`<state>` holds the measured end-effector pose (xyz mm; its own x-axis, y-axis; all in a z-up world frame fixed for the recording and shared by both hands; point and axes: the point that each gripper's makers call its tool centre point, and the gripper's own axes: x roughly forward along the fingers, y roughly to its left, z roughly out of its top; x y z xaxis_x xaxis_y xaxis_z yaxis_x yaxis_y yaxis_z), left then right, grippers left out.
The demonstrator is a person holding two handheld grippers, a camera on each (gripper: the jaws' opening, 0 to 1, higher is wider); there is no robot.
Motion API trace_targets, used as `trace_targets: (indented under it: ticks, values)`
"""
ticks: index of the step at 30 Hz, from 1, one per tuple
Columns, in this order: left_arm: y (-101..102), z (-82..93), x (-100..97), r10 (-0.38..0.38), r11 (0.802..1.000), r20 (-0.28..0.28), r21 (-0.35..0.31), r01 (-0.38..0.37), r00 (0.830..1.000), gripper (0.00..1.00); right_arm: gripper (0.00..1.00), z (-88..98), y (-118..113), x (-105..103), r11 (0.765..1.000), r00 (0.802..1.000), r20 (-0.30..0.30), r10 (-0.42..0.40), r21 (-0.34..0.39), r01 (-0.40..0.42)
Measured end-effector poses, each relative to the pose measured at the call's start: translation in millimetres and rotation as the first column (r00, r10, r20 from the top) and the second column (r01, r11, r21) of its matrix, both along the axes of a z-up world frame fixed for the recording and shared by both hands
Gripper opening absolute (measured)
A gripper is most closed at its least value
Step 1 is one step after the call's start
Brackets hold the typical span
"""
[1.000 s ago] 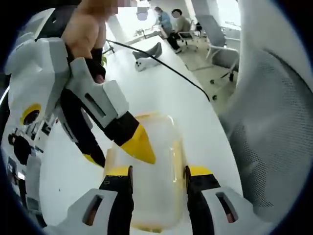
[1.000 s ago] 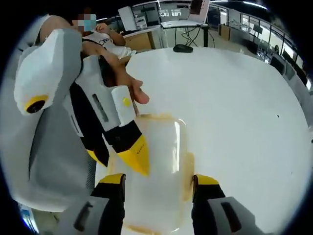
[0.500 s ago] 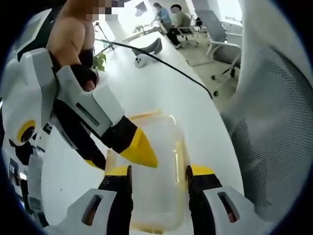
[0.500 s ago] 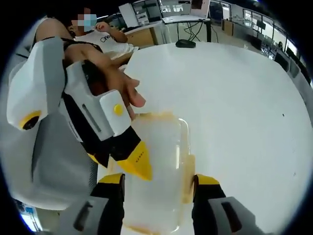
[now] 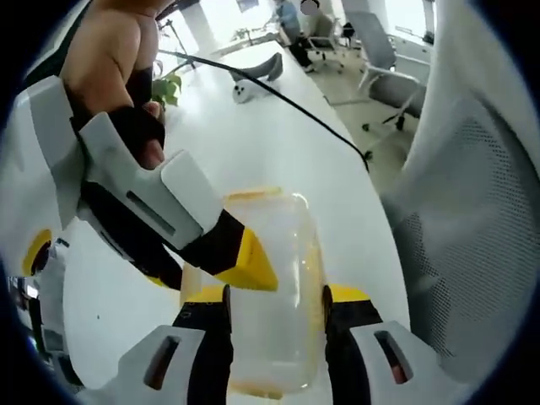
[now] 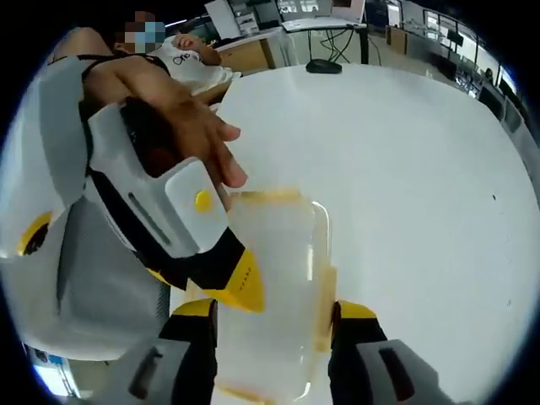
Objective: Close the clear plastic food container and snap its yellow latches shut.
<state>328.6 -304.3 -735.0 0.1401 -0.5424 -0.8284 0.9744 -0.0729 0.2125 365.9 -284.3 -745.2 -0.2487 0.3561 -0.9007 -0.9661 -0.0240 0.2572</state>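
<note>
White tabletop (image 5: 278,143) stretches under everything, with office chairs and desks behind. From the left gripper view, the left gripper (image 5: 274,308) stands with its two jaws spread wide, holding nothing, one on each long side of the container (image 5: 278,287). That container is one clear, cloudy plastic box with rounded corners and yellow latches (image 5: 314,278) along its edges, lid on top. The right gripper (image 5: 249,266) comes in across the container, its yellow tip pressing on the lid; whether its jaws are parted I cannot tell. A black cable (image 5: 287,101) runs beyond the container.
</note>
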Motion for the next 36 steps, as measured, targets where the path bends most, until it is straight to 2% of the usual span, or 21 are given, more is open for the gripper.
trace_targets:
  ticks: [2, 7, 11, 14, 16, 17, 19, 20, 24, 36]
  values:
    - [0.3, 0.9, 0.6, 0.016, 1.000, -0.037, 0.001, -0.016, 0.999, 0.39, 0.51, -0.2, 0.3, -0.6, 1.000, 1.000, 0.003, 0.008, -0.027, -0.008]
    - [-1.1, -1.0, -3.6, -0.004, 1.000, -0.032, 0.027, 0.004, 0.999, 0.35, 0.50, -0.6, -1.5, -0.4, 1.000, 1.000, 0.007, 0.002, -0.029, -0.002]
    - [-0.5, -1.1, -2.1, 0.019, 0.999, -0.035, 0.051, -0.017, 0.999, 0.34, 0.49, -1.4, -1.1, 0.0, 0.999, 1.000, -0.008, -0.015, -0.033, 0.014]
    - [-0.3, -1.3, -1.7, 0.023, 0.998, -0.030, 0.056, -0.022, 0.999, 0.34, 0.48, -2.4, -1.3, -0.5, 0.999, 1.000, -0.016, -0.002, -0.048, 0.002]
    - [1.7, -0.7, -1.6, 0.041, 0.998, -0.042, 0.049, -0.038, 0.998, 0.34, 0.48, -4.5, -0.5, -1.2, 0.998, 0.999, -0.030, -0.019, -0.068, 0.017]
    - [1.4, -0.8, -1.0, 0.032, 0.998, -0.042, 0.048, -0.030, 0.999, 0.33, 0.48, -5.0, 0.2, -2.0, 0.998, 1.000, -0.031, 0.006, -0.067, -0.008]
    - [1.1, -0.8, 0.1, 0.052, 0.998, -0.054, 0.044, -0.049, 0.997, 0.33, 0.48, -4.9, 0.2, -2.2, 0.997, 0.999, -0.034, 0.000, -0.078, -0.003]
    - [0.0, -4.6, -1.6, 0.045, 0.998, -0.029, 0.048, -0.043, 0.999, 0.32, 0.49, -4.9, 1.4, -3.1, 0.997, 0.999, -0.030, 0.022, -0.069, -0.024]
    - [1.2, -5.6, -0.5, 0.048, 0.999, -0.018, 0.023, -0.047, 0.999, 0.32, 0.49, -3.7, -1.0, -2.2, 0.998, 0.999, -0.031, 0.008, -0.067, -0.010]
    - [-0.7, -3.0, 0.9, 0.020, 0.999, -0.007, 0.043, -0.020, 1.000, 0.35, 0.51, -2.7, -1.4, -0.4, 0.999, 1.000, -0.024, -0.009, -0.051, 0.007]
